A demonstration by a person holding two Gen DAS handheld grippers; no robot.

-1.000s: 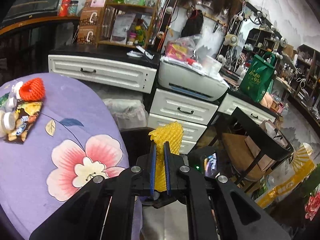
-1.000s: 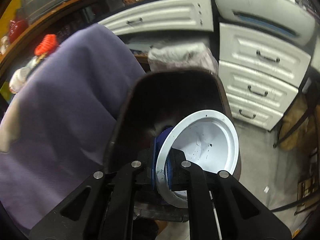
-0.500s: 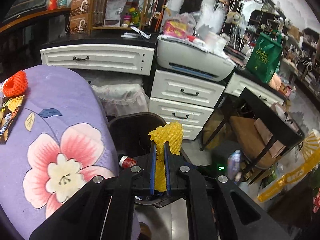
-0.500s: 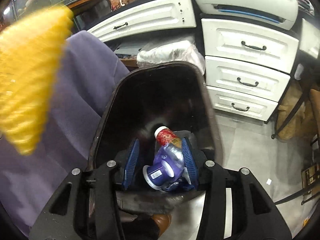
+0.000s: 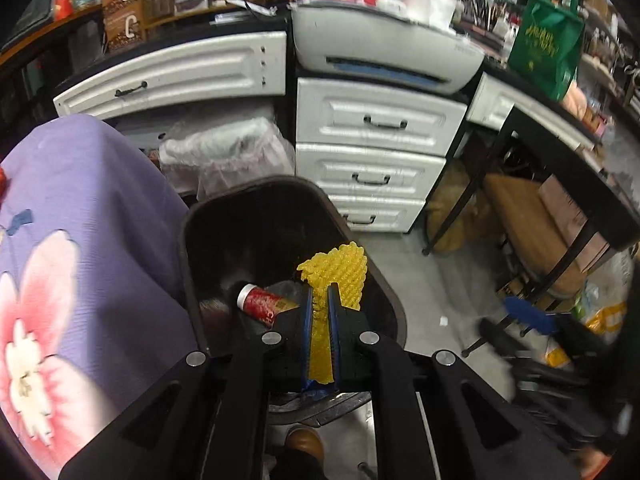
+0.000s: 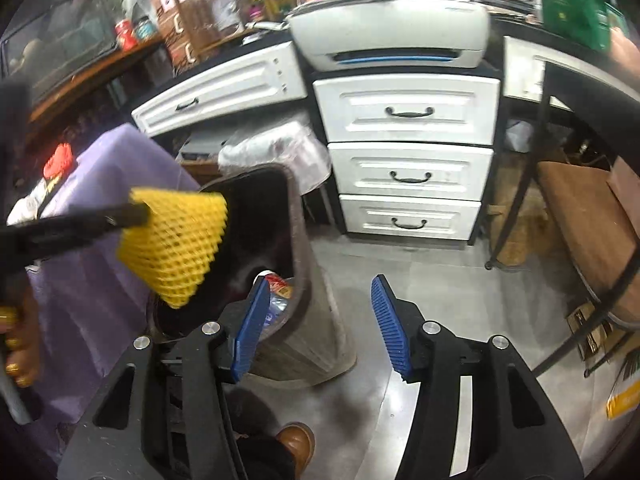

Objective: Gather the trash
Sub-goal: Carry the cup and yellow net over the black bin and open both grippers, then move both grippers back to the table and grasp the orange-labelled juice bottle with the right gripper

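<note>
Left claw pinches the yellow foam net above the dark bin, where a red-labelled bottle lies. Right claw has just been opening; nothing sits between its spread blue pads, beside the bin.

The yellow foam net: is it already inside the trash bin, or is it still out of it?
Still out. The left gripper is shut on the yellow foam net, holding it above the open trash bin, not yet released.
</note>
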